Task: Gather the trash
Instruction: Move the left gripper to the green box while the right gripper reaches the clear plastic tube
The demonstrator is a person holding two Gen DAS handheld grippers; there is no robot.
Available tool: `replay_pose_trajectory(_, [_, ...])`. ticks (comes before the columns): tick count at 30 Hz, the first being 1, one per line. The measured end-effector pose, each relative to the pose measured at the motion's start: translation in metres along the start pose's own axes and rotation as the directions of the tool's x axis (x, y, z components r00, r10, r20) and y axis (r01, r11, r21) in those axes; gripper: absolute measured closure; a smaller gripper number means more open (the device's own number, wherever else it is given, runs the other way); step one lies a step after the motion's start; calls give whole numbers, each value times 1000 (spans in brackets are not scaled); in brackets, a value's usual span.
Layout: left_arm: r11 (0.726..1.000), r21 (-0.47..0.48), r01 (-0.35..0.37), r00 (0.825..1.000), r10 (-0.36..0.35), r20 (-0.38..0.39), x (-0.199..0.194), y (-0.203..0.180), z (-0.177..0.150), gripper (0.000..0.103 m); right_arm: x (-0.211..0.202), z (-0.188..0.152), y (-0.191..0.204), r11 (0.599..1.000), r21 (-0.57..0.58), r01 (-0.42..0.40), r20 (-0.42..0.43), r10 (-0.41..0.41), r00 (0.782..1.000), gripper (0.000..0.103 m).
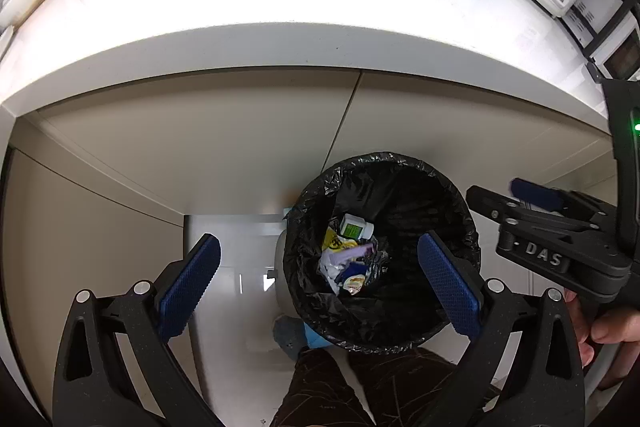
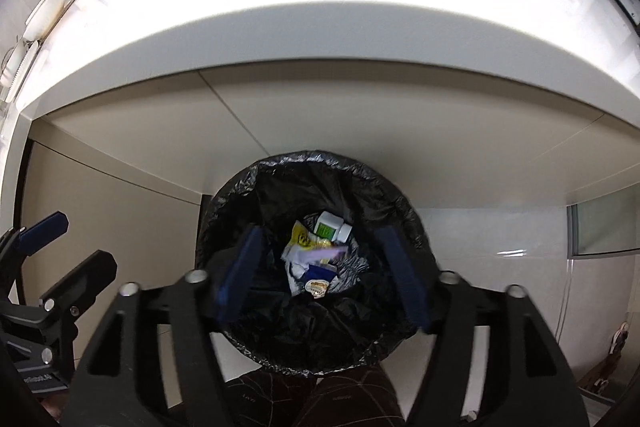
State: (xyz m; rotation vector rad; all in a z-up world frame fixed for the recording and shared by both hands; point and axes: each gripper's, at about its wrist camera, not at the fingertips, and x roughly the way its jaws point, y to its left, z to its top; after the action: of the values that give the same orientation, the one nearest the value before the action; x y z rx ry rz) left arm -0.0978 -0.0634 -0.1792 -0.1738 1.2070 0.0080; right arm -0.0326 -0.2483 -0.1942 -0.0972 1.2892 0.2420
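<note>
Trash bin [image 2: 316,267], lined with a black bag [image 1: 404,195], stands on the floor against the cabinet below the white counter [image 1: 280,39]. Left hand-held gripper [image 1: 320,283] and right hand-held gripper [image 2: 320,275] both hang over it, jaws apart, holding nothing. Trash pile [image 2: 316,259] lies at the bottom: a white bottle [image 2: 332,227] with a green label, a yellow wrapper [image 2: 302,237], crumpled paper. Judged light and soft; the thin, slippery liner is best gripped at its rim. "DAS" is readable on the right hand-held gripper; other labels are illegible.
</note>
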Motion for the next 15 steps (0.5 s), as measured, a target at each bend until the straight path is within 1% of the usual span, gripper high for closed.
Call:
replay_pose_trajectory(2, [1000,-7,-2,1000,2,1,-2,-3,1,6,-7,4,-2,1000,-2,4,20,-4,1000,27])
replay_pose_trajectory(4, [1000,-14,-9,1000,9,8,-5,-7,3,6,-15,6,-6,1000,-6,6,40,-6,999,19])
replay_pose_trajectory(7, [999,-32,-18,1000,18,25,-11,-13,5,6,-30,13,-14,1000,-19,-3,73,5,997,13])
replay_pose_trajectory(15, [994,-105,-29,997,37,73,-41,-24,23,6,-70,39,-30,996,-81,-35,121,45,992,9])
